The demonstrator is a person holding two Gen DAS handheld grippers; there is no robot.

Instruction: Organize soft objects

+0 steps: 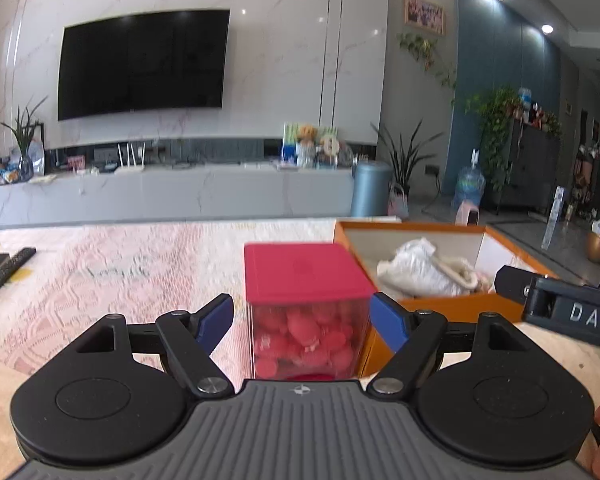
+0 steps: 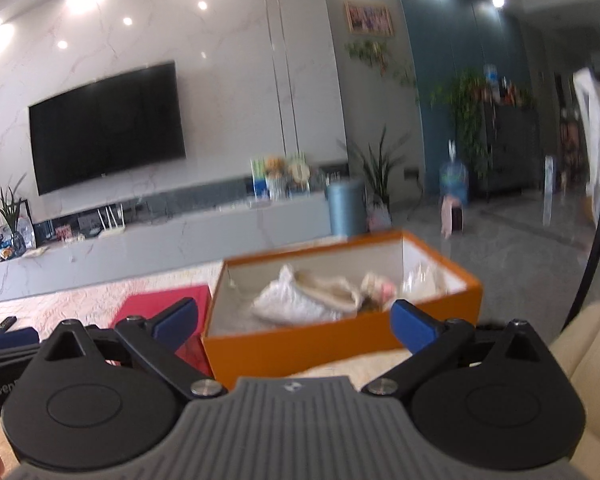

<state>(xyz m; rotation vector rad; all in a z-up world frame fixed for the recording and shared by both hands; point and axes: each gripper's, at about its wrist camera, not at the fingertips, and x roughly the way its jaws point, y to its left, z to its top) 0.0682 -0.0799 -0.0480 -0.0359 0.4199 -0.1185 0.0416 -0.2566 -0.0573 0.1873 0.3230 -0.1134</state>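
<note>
Here's the left gripper (image 1: pixel 302 316), jaws spread wide to either side of the red-lidded clear box (image 1: pixel 306 312), which stands on the pink patterned table cover (image 1: pixel 100 280). The blue pads flank the walls; the left one shows a gap, the right one sits very close, so I read this as no grip, the box simply standing between open fingers. It looks stuffed with red soft pieces, lid on.

Over to the right gripper (image 2: pixel 294 324), likewise wide open and holding nothing, pointed at the orange box (image 2: pixel 340 344) that sits just beside the red-lidded one. Inside the orange box lies a white crumpled cloth (image 2: pixel 296 300) with a cream-coloured soft item against it, plus something small and pinkish the blur won't let me name.

Progress, then: some soft things are already boxed, one container appears filled and closed. I can spot no loose soft item on the visible table, so what's left may be tidying or positioning the boxes
</note>
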